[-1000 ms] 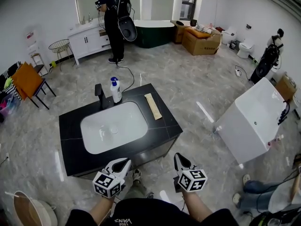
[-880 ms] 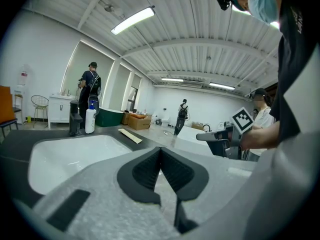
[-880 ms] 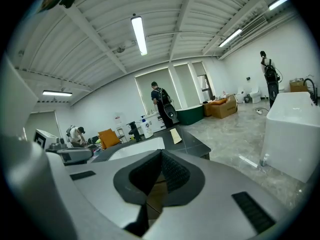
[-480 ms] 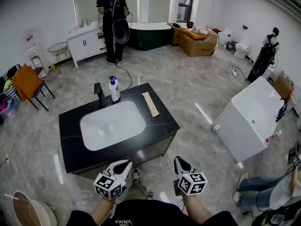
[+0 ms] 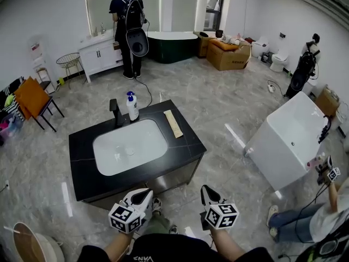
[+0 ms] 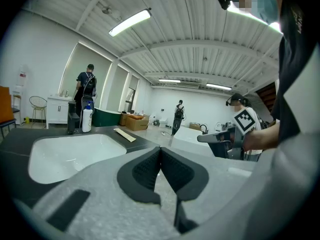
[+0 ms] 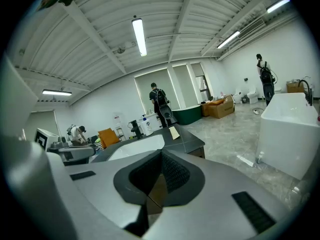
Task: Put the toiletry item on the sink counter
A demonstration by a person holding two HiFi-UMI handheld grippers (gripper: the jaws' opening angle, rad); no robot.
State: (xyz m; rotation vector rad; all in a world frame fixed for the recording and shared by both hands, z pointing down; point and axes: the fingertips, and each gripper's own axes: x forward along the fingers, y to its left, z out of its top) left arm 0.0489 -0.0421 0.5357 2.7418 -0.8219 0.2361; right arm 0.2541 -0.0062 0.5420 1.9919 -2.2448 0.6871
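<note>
- Barely anything changed in the last second: left gripper (image 5: 146,192) and right gripper (image 5: 206,190) stay low by the body, well apart from the table (image 5: 188,142)
- Fingers of both are pressed together, nothing between them
- Pump bottle (image 5: 132,106) stands upright at the table's far edge, just beside the faucet (image 5: 115,111), same spot as before
- Only the head view tilted slightly; judging by this, the bottle is already placed and no handling is under way

head cam up high staring down at the sink counter (image 5: 82,168), both gripper cams low, looking across it, basin (image 5: 130,146) shared by all
</note>
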